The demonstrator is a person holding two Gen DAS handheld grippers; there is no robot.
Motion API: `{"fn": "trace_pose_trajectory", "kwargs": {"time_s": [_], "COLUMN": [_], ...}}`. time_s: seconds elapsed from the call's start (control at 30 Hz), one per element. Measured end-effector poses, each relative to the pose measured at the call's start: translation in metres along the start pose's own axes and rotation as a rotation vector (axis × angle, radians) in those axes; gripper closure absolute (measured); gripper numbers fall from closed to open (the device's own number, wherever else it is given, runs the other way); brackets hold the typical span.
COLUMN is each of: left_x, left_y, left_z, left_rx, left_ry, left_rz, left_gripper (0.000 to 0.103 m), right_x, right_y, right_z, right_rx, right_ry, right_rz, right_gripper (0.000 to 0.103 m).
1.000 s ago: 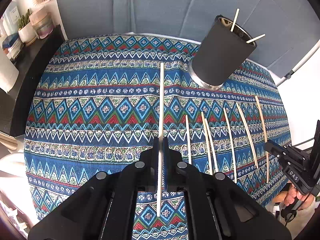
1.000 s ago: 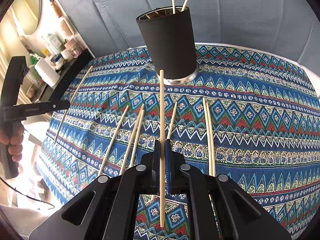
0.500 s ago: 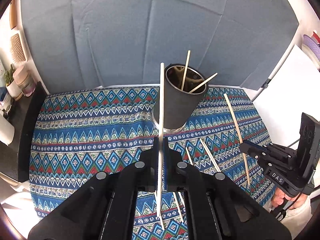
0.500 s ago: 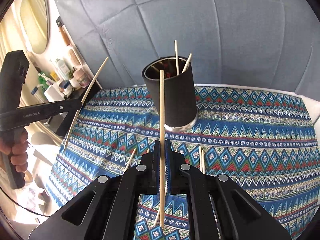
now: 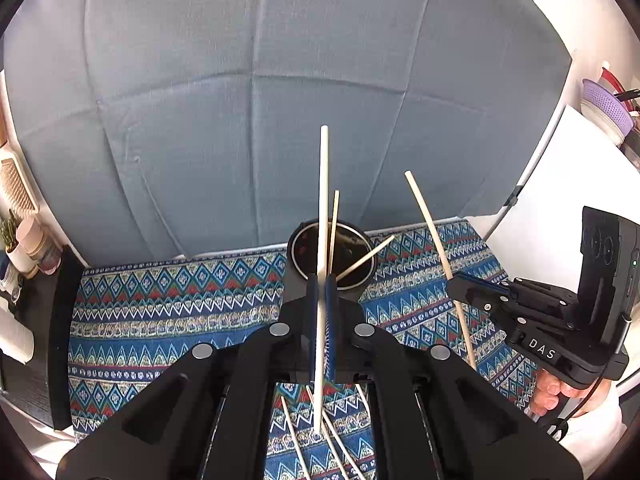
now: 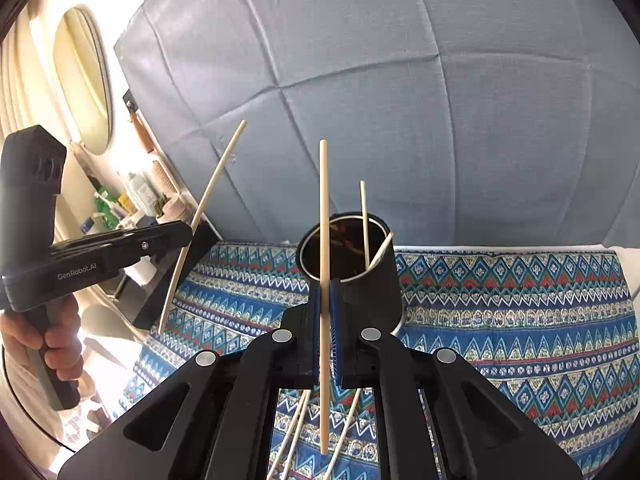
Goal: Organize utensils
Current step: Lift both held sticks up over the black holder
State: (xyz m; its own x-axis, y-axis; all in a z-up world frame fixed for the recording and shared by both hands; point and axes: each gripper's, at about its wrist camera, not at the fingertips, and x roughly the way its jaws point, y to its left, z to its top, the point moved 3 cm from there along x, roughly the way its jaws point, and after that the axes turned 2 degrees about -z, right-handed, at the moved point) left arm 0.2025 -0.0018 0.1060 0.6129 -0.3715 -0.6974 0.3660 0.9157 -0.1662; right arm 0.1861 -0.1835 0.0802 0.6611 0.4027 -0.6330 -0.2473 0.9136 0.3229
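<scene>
My left gripper [image 5: 320, 280] is shut on a pale chopstick [image 5: 322, 208] and holds it upright, raised just in front of the black holder cup [image 5: 332, 252]. My right gripper [image 6: 329, 286] is shut on a wooden chopstick [image 6: 323, 208], also upright before the cup [image 6: 352, 264]. The cup holds two chopsticks [image 5: 334, 220] leaning on its rim. In the left wrist view the right gripper [image 5: 454, 280] shows at the right with its chopstick [image 5: 436, 240]. In the right wrist view the left gripper [image 6: 188, 232] shows at the left with its chopstick [image 6: 208, 208]. Several loose chopsticks [image 5: 296, 436] lie on the cloth below.
A patterned blue cloth [image 5: 168, 312] covers the table. A grey padded backdrop [image 5: 248, 100] stands behind. A dark shelf [image 5: 60, 320] with jars is at the left; a white board [image 5: 560, 184] at the right.
Both grippers have risen from the cloth with their chopsticks and tilted up toward the cup, which now shows its open mouth just beyond the fingertips.
</scene>
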Motion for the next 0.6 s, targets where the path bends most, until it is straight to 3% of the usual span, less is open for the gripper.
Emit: {"fn": "trace_pose_trajectory", "kwargs": {"time_s": [0.3,0.6], "left_x": [0.022,0.051], "left_y": [0.003,0.010], "left_z": [0.026,0.049], "left_rx": [0.000,-0.020], "left_ry": [-0.042,-0.084], "left_rz": [-0.036,-0.052], "left_gripper": [0.100,0.100], "right_x": [0.018,0.036], "right_y": [-0.015,-0.024], "right_z": [0.027,0.054], "right_rx": [0.049,0.020], "right_ry": [-0.050,-0.229], "right_rz": [0.086,0.127], "right_gripper": [0.098,0.098]}}
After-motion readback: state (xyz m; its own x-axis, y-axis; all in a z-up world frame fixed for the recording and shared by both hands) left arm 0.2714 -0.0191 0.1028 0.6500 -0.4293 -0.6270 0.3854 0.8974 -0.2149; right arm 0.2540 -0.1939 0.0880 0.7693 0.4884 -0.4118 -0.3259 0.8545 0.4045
